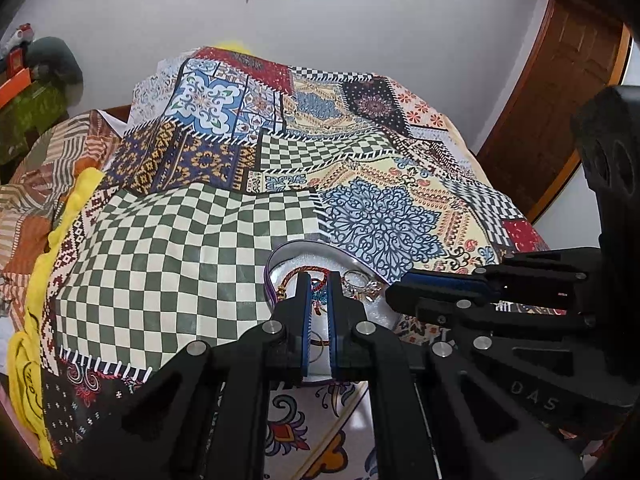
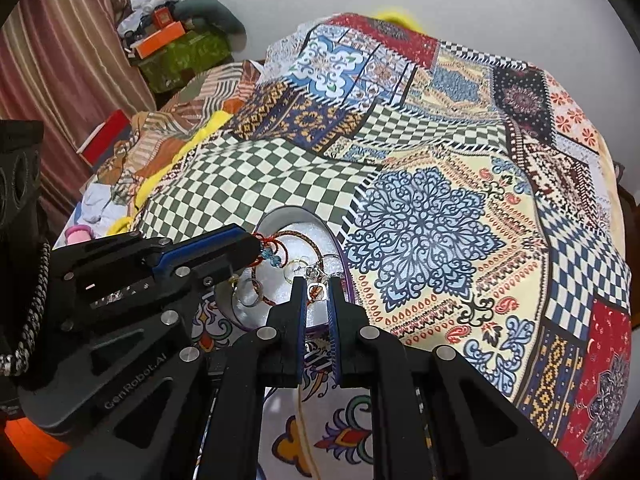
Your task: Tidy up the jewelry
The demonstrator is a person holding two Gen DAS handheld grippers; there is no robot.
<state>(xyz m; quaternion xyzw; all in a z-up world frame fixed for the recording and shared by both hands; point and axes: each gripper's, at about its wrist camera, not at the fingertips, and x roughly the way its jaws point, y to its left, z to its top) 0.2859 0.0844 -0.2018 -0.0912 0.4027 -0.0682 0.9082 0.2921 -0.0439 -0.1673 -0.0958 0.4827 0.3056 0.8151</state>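
Here, both grippers over the jewelry tray (image 2: 343, 256).
Left gripper (image 1: 319, 280) and right gripper (image 2: 318, 286) nearly closed, perhaps nipping trinkets.

Round white tray (image 2: 276, 216) w/ purple rim lies flat on patterned bedspread (image 2: 420, 208). Inside: red cord bracelets (image 2: 294, 236), blue beads (image 2: 270, 258), several metal rings (image 2: 250, 294), loosely tangled.

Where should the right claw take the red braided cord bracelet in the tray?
Probably on the red braided cord bracelet's far arc, coming down from above. That stretch lies flat and bare on the tray's white lining, clear of the metal rings; its near end tangles with blue beads under the left claw.
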